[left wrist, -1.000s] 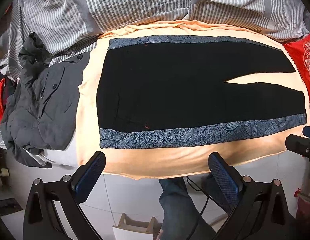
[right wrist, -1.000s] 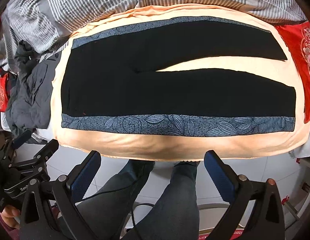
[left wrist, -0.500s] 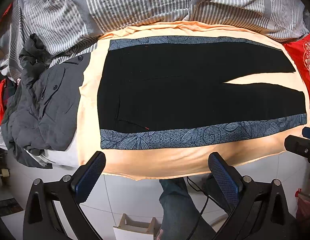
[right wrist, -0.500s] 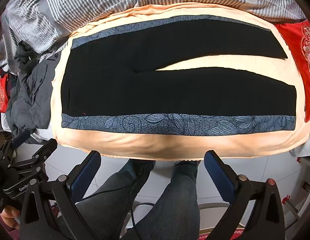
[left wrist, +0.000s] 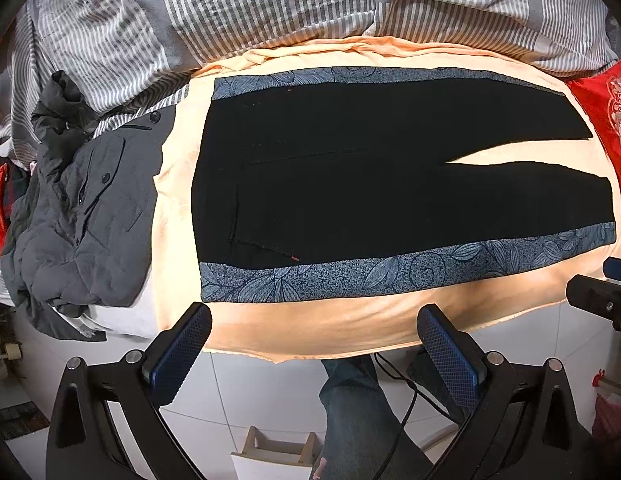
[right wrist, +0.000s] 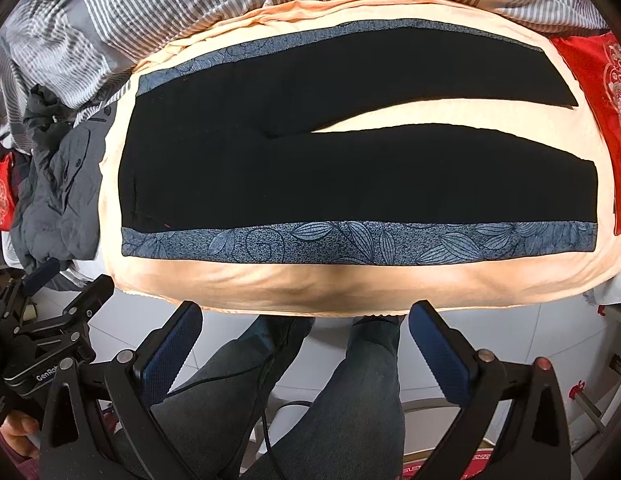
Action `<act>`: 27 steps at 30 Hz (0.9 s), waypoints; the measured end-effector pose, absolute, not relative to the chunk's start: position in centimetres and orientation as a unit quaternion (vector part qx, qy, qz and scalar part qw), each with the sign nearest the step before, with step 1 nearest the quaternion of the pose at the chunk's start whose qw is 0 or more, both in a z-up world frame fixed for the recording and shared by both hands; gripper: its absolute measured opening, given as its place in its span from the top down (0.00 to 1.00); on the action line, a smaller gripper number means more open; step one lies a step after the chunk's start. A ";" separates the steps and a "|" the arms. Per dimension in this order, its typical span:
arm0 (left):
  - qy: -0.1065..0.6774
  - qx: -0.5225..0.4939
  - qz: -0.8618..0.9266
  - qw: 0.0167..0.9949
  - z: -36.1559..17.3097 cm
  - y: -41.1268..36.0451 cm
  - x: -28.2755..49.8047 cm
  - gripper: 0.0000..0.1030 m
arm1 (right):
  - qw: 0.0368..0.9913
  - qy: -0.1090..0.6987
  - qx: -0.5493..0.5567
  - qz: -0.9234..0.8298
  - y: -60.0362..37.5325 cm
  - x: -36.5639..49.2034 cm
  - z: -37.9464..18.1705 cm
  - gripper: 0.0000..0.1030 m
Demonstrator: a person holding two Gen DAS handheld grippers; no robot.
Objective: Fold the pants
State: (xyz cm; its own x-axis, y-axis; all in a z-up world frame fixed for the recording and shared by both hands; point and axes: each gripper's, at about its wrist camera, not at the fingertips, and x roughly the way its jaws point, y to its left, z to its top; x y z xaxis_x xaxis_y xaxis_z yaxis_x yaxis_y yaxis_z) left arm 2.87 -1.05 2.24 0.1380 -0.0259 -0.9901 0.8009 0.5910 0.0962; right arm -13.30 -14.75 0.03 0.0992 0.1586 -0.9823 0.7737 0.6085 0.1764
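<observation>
Black pants (left wrist: 350,184) with blue leaf-patterned side stripes lie flat on a peach sheet, waist at the left, legs spread toward the right. They show in the right wrist view (right wrist: 350,176) too. My left gripper (left wrist: 314,344) is open and empty, held off the bed's near edge below the waist end. My right gripper (right wrist: 306,340) is open and empty, held off the near edge below the legs. Neither touches the pants.
A grey jacket (left wrist: 86,216) is heaped left of the pants. A striped duvet (left wrist: 270,4) lies behind. A red cushion (left wrist: 606,120) is at the right. The person's legs (right wrist: 310,400) and white floor tiles are below the bed edge.
Both views have shifted slightly; the pants sit a little lower in the left view and a little higher in the right view. The pants have not moved on the bed.
</observation>
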 end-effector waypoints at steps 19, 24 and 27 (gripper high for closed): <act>0.591 0.325 -0.300 0.674 1.4 -0.9 4.6 0.00 | 0.630 0.633 0.379 -0.242 -15.1 -12.0 -0.9 0.00; 0.587 0.321 -0.302 0.678 1.3 -1.0 5.1 0.00 | 0.633 0.631 0.379 -0.243 -15.1 -11.6 -1.0 0.00; 0.591 0.324 -0.301 0.675 0.9 -0.8 5.1 0.00 | 0.629 0.631 0.383 -0.244 -15.0 -11.6 -1.3 0.00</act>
